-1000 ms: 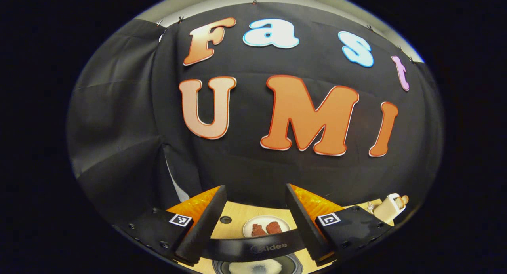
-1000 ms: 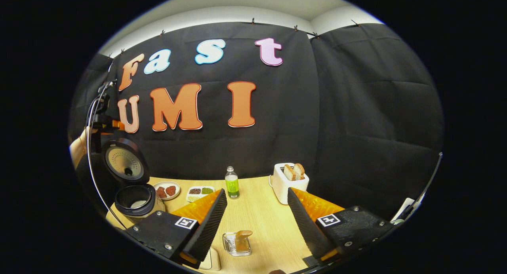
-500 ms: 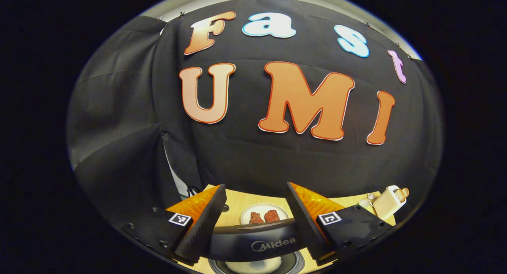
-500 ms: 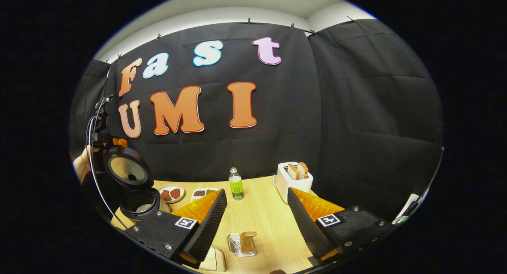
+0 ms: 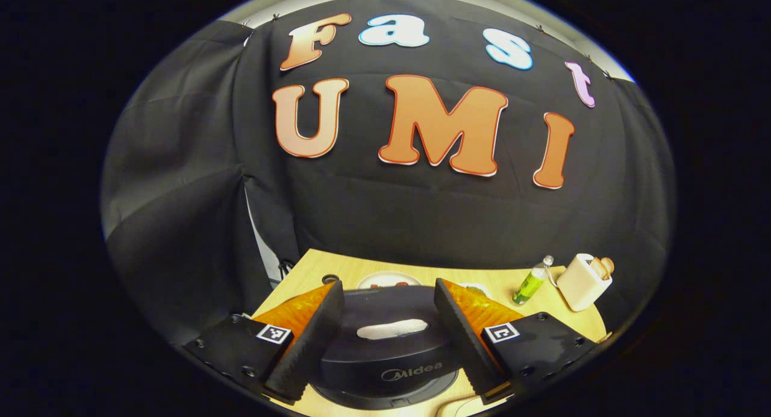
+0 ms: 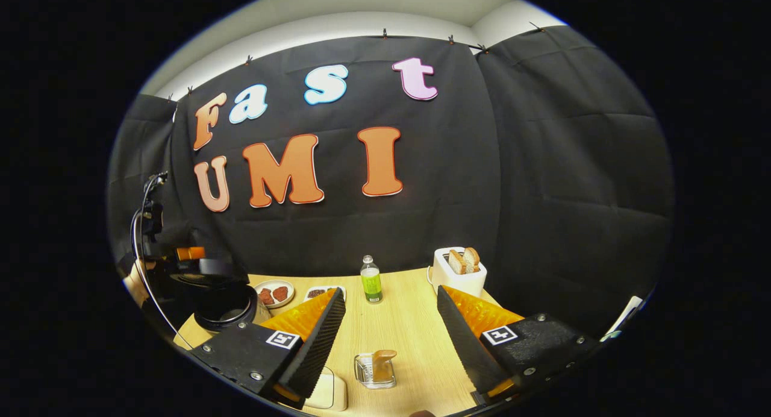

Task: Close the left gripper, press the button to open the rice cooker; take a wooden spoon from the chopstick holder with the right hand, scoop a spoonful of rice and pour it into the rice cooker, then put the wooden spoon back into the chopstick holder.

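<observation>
Rice cooker [image 5: 385, 344] | lid lowered (almost flat) | left tool [image 5: 388, 326] spread above

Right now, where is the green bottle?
In the right gripper view the green bottle stands upright at the table's far edge, left of the toaster and right of the compartment dish.

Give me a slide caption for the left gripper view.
Open left gripper above the black rice cooker's half-lowered lid on the wooden table.
</observation>
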Available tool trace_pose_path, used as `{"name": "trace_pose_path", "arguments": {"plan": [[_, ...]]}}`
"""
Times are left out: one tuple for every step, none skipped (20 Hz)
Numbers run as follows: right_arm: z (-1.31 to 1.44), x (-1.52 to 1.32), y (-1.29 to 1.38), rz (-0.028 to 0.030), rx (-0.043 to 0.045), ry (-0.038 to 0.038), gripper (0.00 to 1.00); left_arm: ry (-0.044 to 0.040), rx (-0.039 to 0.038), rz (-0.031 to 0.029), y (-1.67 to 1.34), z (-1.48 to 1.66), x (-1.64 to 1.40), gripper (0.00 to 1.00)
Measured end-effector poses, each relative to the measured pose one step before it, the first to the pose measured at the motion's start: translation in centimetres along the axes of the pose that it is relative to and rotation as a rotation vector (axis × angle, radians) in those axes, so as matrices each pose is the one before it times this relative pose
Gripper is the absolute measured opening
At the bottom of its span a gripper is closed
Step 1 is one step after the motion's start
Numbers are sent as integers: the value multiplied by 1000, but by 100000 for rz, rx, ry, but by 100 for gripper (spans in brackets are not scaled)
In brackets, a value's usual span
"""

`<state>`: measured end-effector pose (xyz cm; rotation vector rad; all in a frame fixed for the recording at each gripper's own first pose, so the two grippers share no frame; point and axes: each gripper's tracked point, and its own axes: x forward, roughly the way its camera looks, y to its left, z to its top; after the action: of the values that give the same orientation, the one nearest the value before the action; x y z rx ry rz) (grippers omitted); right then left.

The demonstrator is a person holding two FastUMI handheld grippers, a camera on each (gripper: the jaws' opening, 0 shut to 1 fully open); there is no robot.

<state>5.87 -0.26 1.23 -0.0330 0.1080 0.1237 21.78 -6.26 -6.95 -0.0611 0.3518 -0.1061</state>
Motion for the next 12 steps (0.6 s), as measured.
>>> {"name": "trace_pose_path", "arguments": {"plan": [[-54,-216,72,790,-11,368,95,390,396,938,-35,-1431,-385,99],[-131,-153,38,933,216,362,95,152,88,1253,-18,-1332,-321,100],[-101,-224,95,779,245,335,95,145,615,861,8,-1081,-487,100],[-99,-133,104,710,-45,234,95,-1238,631,690,-15,-722,-238,99],[-111,-217,-44,399,-168,134,95,-1317,1088,910,45,-843,-212,99],[-239,-163,-83,353,-210,244,95,-1411,727,685,50,-634,-142,100],[-126,-183,-33,436,-114,219,95,-1245,485,463,-66,-789,-304,99],[-121,-120,-35,368,20,136,95,-854,805,380,-104,-660,9,100],[-215,-166,-49,335,4,459,95,485,1200,620,-36,-942,-50,100],[-396,-153,-160,318,62,577,95,1049,1117,616,-170,-704,-14,99],[-202,-129,-120,45,192,537,95,1262,744,608,13,-862,9,99],[-210,-166,-250,94,229,423,95,1002,147,569,-48,-752,4,99]]}}
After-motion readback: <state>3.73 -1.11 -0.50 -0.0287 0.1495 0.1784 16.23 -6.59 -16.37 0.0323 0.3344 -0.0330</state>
